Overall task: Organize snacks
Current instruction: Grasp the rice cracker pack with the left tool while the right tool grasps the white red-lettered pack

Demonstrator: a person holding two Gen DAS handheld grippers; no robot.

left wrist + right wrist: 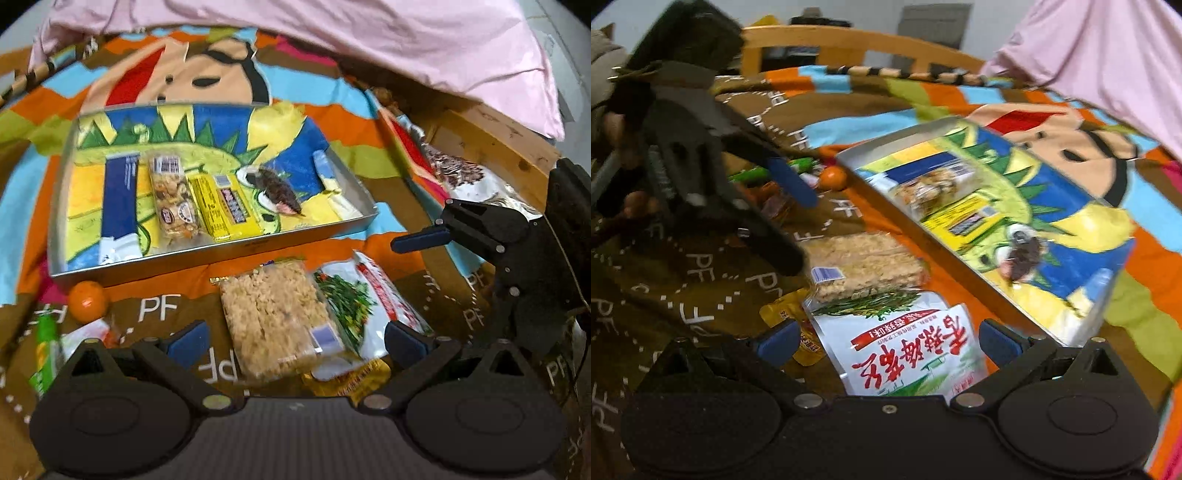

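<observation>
A metal tray [258, 248] lies on the colourful blanket and holds a blue bar [120, 195], a nut bar [173, 199], a yellow bar [229, 205] and a dark cone-shaped snack [277, 190]. In front of it lie a rice-crisp pack [273, 317] and a white-and-green bag [365, 306], overlapping. My left gripper [295, 341] is open, with the rice-crisp pack between its fingers. My right gripper [888, 341] is open over the white-and-green bag [908, 350], beside the tray [934, 251]. In the right wrist view the left gripper [801, 232] hovers above the rice-crisp pack [864, 266].
An orange [88, 301] and a green packet [46, 350] lie at the left. A yellow packet [351, 380] sits under the bags. A silver-and-brown bag [469, 177] lies at the right by a wooden bed frame [491, 140]. Pink cloth [369, 37] hangs behind.
</observation>
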